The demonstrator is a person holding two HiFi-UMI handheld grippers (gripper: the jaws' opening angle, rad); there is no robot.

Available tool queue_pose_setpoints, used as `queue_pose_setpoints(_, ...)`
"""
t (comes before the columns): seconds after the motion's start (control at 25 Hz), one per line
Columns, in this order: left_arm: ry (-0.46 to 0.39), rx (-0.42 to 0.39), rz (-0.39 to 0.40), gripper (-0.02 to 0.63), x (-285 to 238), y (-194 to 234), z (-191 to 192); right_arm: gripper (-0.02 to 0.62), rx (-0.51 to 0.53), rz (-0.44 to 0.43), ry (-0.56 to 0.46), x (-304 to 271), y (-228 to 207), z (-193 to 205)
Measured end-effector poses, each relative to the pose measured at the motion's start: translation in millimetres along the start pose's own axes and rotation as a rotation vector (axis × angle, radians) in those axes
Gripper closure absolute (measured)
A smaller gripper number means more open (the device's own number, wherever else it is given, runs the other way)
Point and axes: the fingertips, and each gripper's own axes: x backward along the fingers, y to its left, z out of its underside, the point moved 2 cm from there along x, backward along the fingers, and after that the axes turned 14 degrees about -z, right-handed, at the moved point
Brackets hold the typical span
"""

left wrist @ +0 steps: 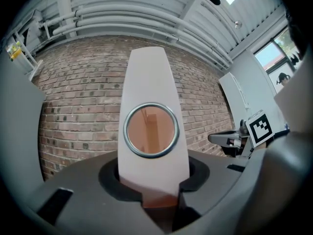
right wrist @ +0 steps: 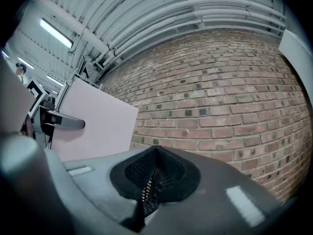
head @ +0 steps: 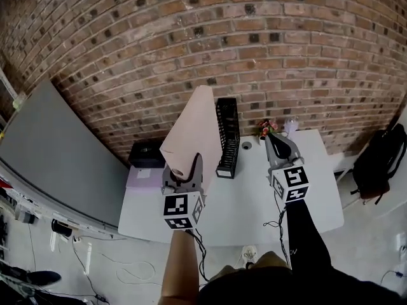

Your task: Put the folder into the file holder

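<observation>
A pale pink folder [head: 194,129] with a metal ring hole in its spine [left wrist: 149,130] stands tilted in the air above the white table's left side. My left gripper [head: 184,167] is shut on its lower spine edge [left wrist: 159,199]. The black mesh file holder [head: 227,135] stands upright on the table just right of the folder, apart from it. My right gripper [head: 275,142] hovers over the table's right part, jaws shut [right wrist: 146,190] with nothing in them. In the right gripper view the folder [right wrist: 93,126] shows at the left.
On the white table [head: 254,202] there is a small pot of flowers [head: 266,130] and a small round cup [head: 247,145] at the back. A black box [head: 147,152] and a lilac sheet [head: 143,176] lie at the left. Brick wall behind; backpack [head: 378,161] on the floor right.
</observation>
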Motion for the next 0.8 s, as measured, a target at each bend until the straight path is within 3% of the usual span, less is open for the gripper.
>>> queue_pose_setpoints(0.32,-0.005,0.039,-0.014,0.451,-65,-6,-7,0.595,-0.012,-0.030,0.009,-51,-38,15)
queue_pose_setpoints(0.8,-0.003,0.051,-0.030,0.451,-121,-1,-21,0.595,-0.022,-0.029,0.045,-61,-56,35)
